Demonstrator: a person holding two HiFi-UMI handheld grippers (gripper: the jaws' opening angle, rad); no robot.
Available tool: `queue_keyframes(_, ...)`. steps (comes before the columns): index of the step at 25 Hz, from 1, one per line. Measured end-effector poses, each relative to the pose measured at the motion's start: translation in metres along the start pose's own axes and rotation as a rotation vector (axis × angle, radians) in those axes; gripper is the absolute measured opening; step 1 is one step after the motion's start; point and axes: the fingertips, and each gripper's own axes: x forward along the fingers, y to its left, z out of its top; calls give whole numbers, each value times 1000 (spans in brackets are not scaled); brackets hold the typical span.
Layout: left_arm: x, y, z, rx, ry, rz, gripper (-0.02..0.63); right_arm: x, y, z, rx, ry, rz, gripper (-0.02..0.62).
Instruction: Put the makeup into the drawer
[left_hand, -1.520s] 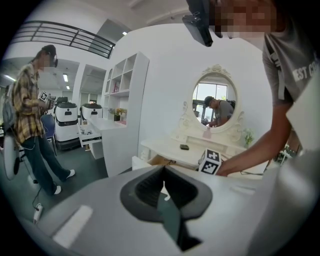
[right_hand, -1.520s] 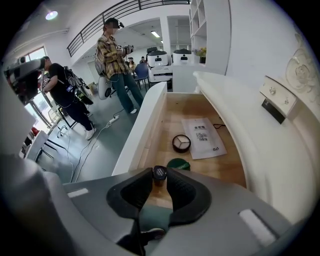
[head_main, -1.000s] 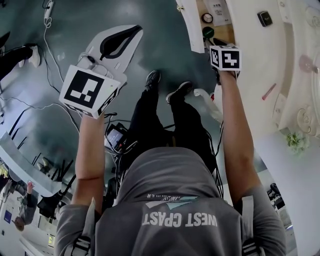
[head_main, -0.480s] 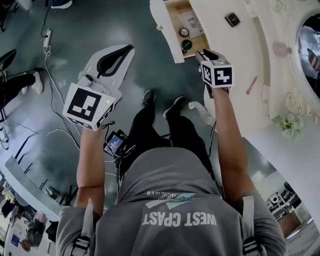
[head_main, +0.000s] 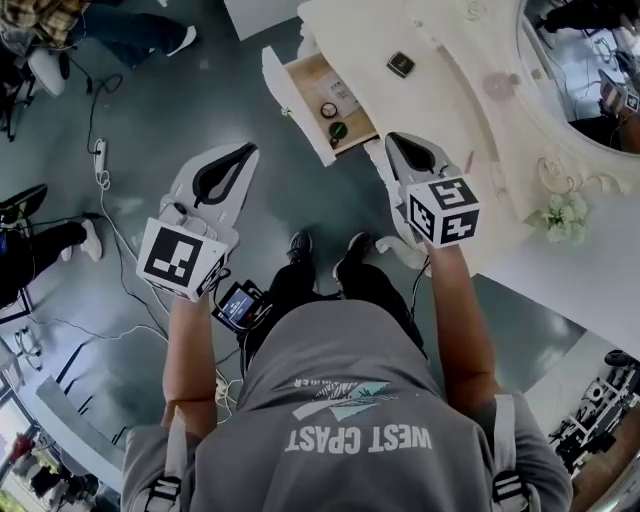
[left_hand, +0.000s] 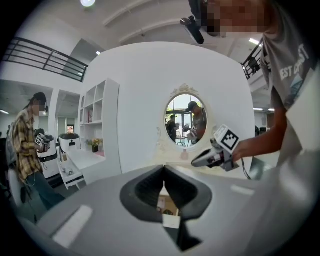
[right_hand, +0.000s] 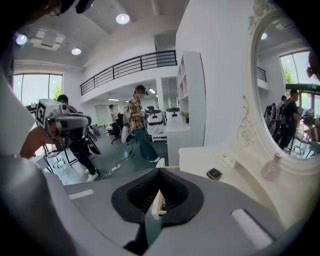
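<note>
The white dresser's drawer (head_main: 296, 106) stands pulled out. Inside it lie a pale ring-shaped piece (head_main: 328, 110), a dark green round piece (head_main: 338, 130) and a printed card (head_main: 346, 93). A small dark square compact (head_main: 401, 64) (right_hand: 214, 173) rests on the dresser top (head_main: 440, 90), with a pink bottle (head_main: 497, 85) (right_hand: 272, 170) further back by the mirror. My right gripper (head_main: 392, 140) (right_hand: 159, 172) hovers just right of the drawer, jaws shut and empty. My left gripper (head_main: 248, 150) (left_hand: 163, 169) hangs over the floor left of the drawer, jaws together, holding nothing.
An oval mirror (head_main: 590, 70) and a small bunch of flowers (head_main: 563, 215) stand at the dresser's back. A power strip (head_main: 100, 160) and cables lie on the floor at left. Other people stand around the room (right_hand: 137, 125). White shelving (left_hand: 100, 130) lines the far wall.
Both grippers have risen. The right one has lifted up and away from the drawer, and the whole drawer with the dresser top has come into the head view.
</note>
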Motion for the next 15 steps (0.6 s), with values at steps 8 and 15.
queue_keyframes(8, -7, -31, 44, 70, -57, -68, 3, -109, -1, 60, -25, -208, -86, 2)
queue_keyframes(15, -5, -59, 67, 96, -91, -125, 3, -179, 9, 84, -63, -296, -143, 0)
